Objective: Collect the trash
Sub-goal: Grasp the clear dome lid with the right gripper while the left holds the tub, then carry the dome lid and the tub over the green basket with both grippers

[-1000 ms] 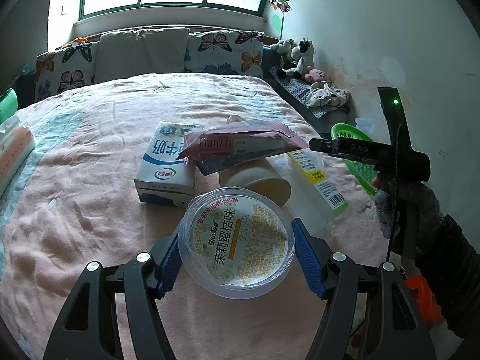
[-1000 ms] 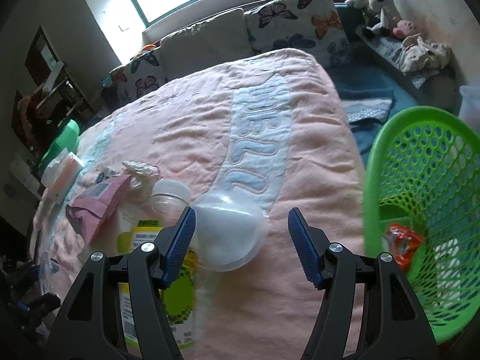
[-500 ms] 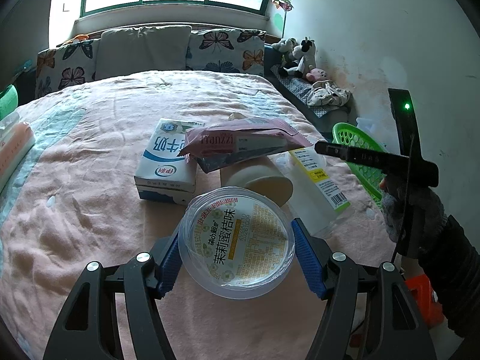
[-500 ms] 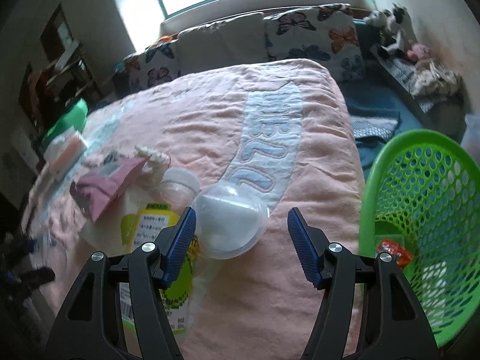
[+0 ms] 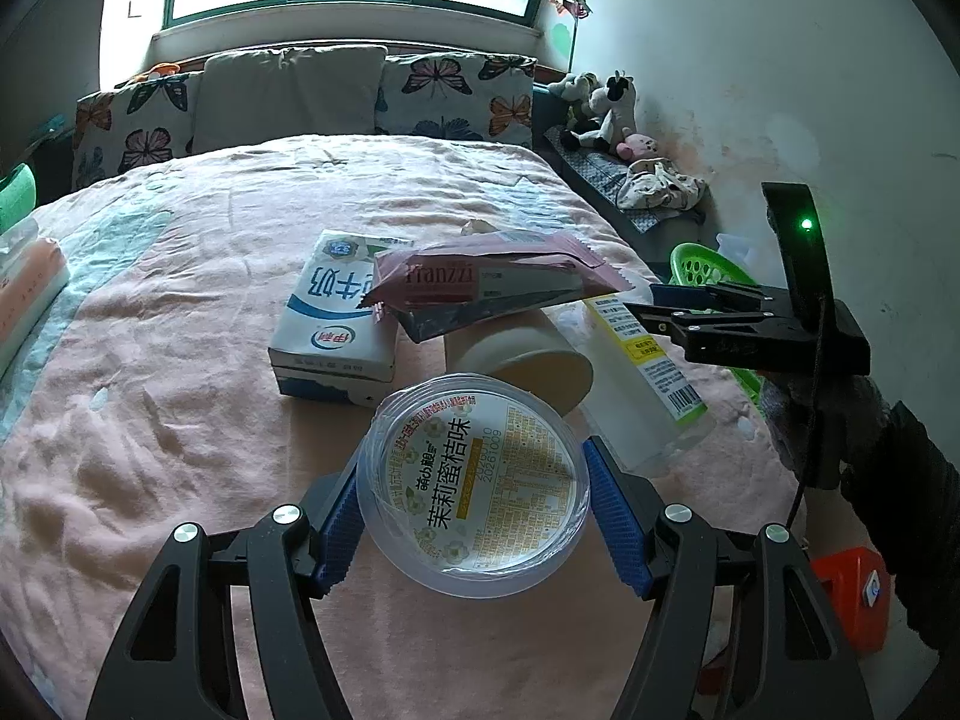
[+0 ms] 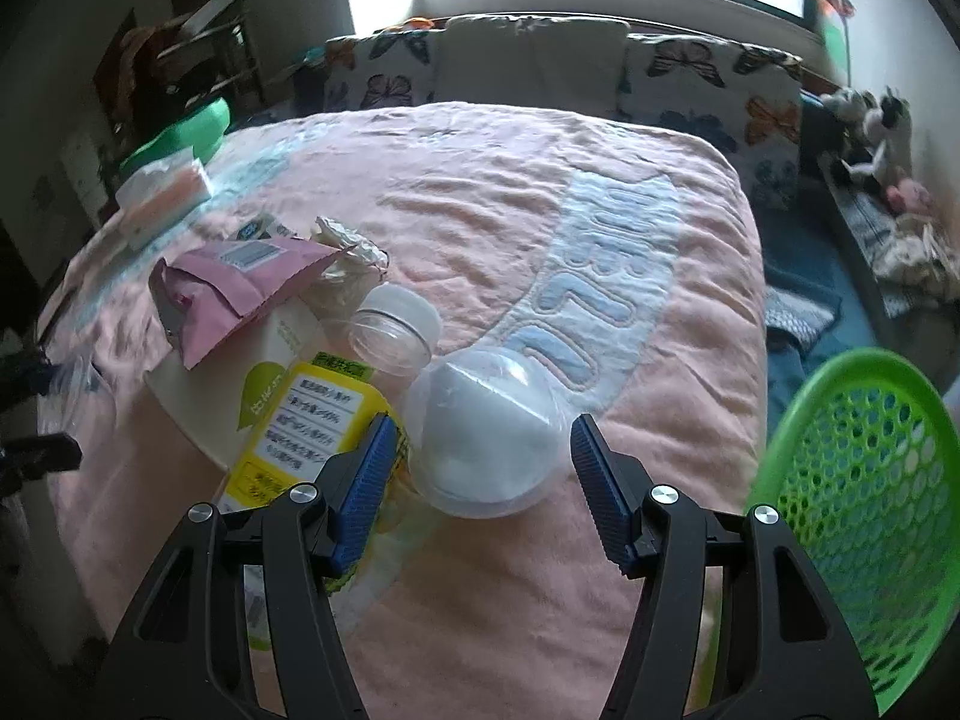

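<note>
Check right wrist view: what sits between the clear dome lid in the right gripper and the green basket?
Nothing. In the right wrist view, only bare pink bedspread separates the dome lid, between the right gripper jaws, from the green basket beside the bed.

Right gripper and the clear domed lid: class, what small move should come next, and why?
Probably close the right gripper on the clear domed lid. The lid lies between its blue pads with gaps on both sides, so it is not yet held. The green basket stands just to the right, ready to receive it.
</note>
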`<action>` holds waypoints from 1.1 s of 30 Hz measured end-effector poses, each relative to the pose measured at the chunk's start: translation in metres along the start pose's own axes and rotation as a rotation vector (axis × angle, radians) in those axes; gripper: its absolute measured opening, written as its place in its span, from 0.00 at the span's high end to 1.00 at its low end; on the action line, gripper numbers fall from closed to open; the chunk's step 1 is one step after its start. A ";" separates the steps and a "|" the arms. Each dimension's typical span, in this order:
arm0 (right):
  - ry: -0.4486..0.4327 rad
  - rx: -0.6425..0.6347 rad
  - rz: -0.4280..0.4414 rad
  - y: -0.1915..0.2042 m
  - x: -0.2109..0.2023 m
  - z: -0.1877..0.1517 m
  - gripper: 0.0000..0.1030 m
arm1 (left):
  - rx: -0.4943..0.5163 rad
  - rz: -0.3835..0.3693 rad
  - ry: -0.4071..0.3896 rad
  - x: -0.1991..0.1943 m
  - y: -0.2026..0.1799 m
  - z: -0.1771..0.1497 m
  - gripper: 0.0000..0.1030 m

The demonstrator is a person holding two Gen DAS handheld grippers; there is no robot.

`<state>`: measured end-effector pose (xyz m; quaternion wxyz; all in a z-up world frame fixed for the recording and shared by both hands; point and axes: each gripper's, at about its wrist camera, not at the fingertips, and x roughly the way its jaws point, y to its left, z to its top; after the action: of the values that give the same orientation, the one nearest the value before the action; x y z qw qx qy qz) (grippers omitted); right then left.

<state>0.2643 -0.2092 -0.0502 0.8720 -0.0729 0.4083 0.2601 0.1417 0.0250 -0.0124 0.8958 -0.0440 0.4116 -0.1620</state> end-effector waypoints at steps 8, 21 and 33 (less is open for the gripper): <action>0.015 -0.011 0.006 -0.006 0.014 0.001 0.41 | -0.012 0.006 0.005 0.002 0.004 0.001 0.37; -0.092 0.196 0.105 -0.022 -0.026 -0.009 0.42 | 0.023 -0.012 -0.036 -0.011 -0.010 0.012 0.37; -0.180 0.282 0.131 -0.029 -0.078 -0.018 0.42 | 0.055 -0.060 -0.055 -0.014 -0.033 0.025 0.37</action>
<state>0.2255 -0.2707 -0.0066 0.8877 0.1006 0.3648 0.2622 0.1431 -0.0034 0.0209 0.9023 -0.0364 0.3809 -0.1988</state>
